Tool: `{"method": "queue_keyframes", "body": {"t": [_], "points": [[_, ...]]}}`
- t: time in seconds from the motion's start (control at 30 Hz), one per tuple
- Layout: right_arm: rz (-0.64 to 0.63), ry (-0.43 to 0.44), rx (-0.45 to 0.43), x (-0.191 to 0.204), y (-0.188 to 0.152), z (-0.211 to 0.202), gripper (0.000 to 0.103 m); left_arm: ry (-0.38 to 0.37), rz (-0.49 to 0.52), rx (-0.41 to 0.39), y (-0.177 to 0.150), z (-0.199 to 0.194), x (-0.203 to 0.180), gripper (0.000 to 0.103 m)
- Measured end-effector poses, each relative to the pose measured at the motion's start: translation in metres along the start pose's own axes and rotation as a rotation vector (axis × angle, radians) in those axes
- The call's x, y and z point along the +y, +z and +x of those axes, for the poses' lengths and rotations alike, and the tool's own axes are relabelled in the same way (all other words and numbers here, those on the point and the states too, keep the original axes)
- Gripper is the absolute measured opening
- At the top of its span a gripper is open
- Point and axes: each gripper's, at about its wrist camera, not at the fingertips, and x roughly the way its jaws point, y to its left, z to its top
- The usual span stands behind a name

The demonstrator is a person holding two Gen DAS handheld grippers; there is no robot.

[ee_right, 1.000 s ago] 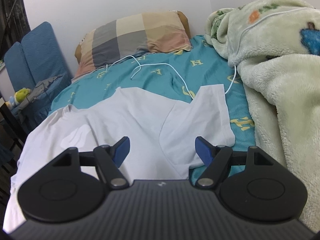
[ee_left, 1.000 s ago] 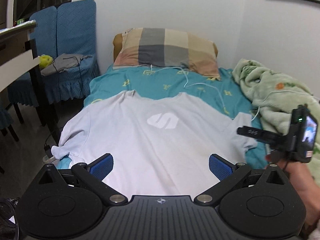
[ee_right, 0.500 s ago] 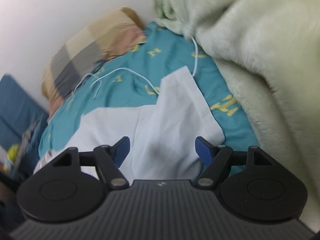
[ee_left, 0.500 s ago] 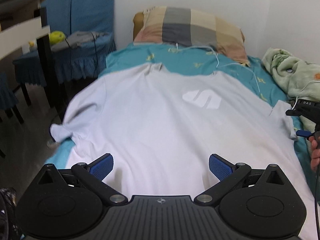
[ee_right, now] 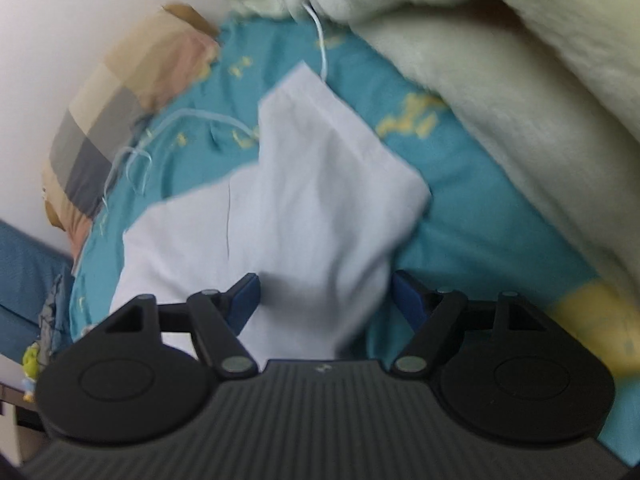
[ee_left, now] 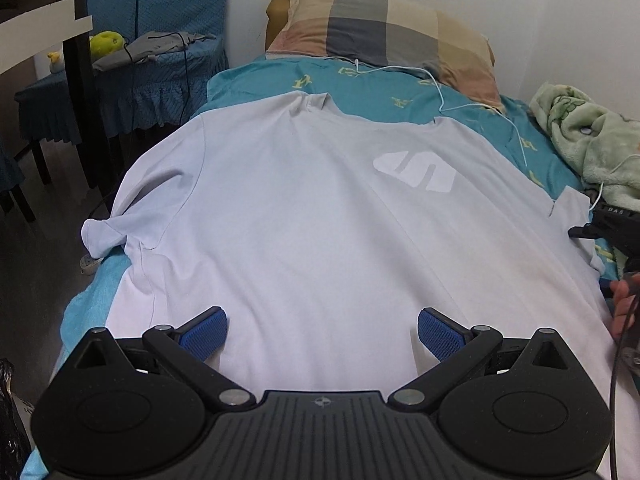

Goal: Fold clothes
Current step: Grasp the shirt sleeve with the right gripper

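Pale grey cotton T-shirt (ee_left: 304,216) with a white logo lies flat on the teal bed (ee_left: 372,84); both grippers' fingers gape wide, holding nothing.

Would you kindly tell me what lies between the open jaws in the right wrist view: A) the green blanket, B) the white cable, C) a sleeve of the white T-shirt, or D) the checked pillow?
C: the sleeve of the white T-shirt lies between the right gripper's open jaws, ungripped; the pillow, blanket and cable lie farther off.
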Motion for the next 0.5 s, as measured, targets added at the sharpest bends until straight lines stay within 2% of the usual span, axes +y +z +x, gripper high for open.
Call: {"method": "queue_keyframes", "body": {"t": [0.17, 0.2, 0.23, 0.3, 0.33, 0.5], "points": [[0.024, 0.112, -0.074, -0.018, 0.015, 0.018, 0.075, 0.0, -0.015, -0.007, 0.0, -0.005, 0.004, 0.103], [0.011, 0.118, -0.088, -0.016, 0.018, 0.02, 0.068, 0.003, -0.015, -0.01, 0.0, -0.006, 0.004, 0.103], [-0.016, 0.106, -0.104, -0.01, 0.02, 0.021, 0.062, 0.006, -0.015, -0.013, 0.001, -0.007, 0.003, 0.103], [-0.096, 0.09, -0.133, 0.004, 0.023, 0.023, 0.014, 0.01, -0.02, -0.02, 0.002, -0.008, 0.004, 0.103], [-0.144, 0.084, -0.151, 0.013, 0.024, 0.023, 0.011, 0.011, -0.023, -0.024, 0.003, -0.009, 0.005, 0.103], [-0.418, 0.037, -0.313, 0.064, 0.016, -0.016, 0.01, 0.027, -0.05, -0.048, 0.009, -0.015, 0.012, 0.103]]}}
